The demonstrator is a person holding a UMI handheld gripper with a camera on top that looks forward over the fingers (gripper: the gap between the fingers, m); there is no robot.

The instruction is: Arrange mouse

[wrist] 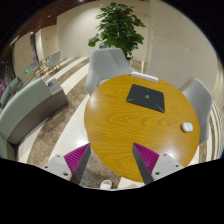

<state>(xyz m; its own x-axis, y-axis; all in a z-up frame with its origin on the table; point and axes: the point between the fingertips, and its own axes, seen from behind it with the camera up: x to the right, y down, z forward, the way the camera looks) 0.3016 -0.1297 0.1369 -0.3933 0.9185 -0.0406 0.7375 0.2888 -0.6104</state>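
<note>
A small white mouse (187, 127) lies near the right rim of a round wooden table (120, 125). A dark mouse mat (145, 96) lies at the table's far side, well apart from the mouse. My gripper (111, 160) is open and empty, held high above the table's near edge. Its two fingers with magenta pads (77, 157) stand wide apart. The mouse lies far ahead and to the right of the fingers.
White chairs (106, 64) stand around the table, one more at the right (203, 100). A grey curved sofa (28, 112) is at the left. A potted plant (119, 28) stands beyond the table. A shoe tip (106, 184) shows on the speckled floor below.
</note>
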